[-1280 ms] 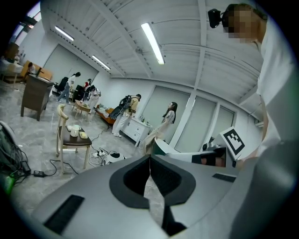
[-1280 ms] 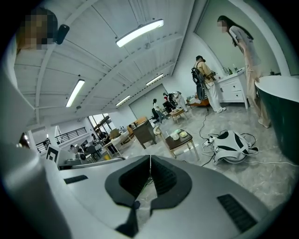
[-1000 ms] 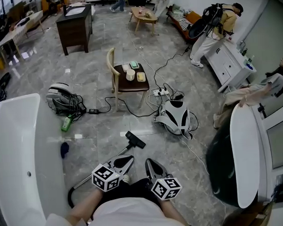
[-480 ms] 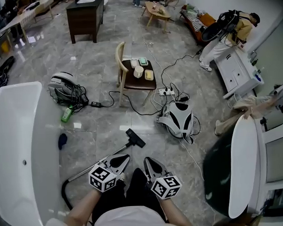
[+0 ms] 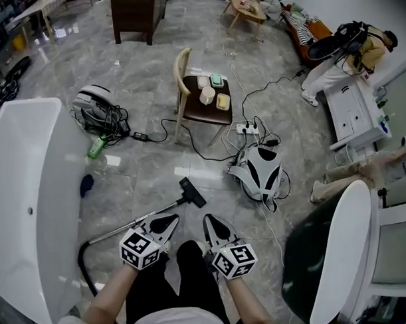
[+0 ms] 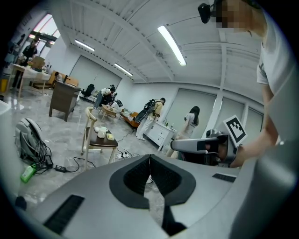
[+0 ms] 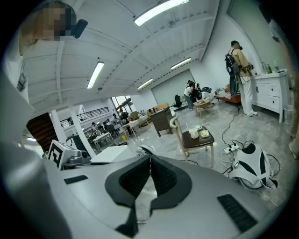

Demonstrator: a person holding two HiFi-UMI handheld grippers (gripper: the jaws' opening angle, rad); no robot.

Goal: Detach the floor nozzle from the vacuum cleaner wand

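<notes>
Floor nozzle (image 5: 193,192): black, flat, oblong head. It lies on the floor, joined to the wand, ahead of both grippers and apart from them.
Wand (image 5: 135,222): slim, pale metallic tube running from the nozzle back to a black hose (image 5: 83,267), which curves beside the bathtub.
Floor (image 5: 143,170): glossy grey marbled tile.
Bathtub (image 5: 31,197): white, smooth, with a rounded rim.
Chair (image 5: 202,106): pale curved wooden frame and dark seat, carrying small containers.
Left gripper (image 5: 166,224) (image 6: 149,158): smooth grey shell with black ribbed pads. Jaws are clenched tip to tip, with nothing between them.
Right gripper (image 5: 213,225) (image 7: 149,161): same build. Jaws are pressed together and empty.
Markings: black-and-white square markers on each gripper's cube; no legible writing.
</notes>
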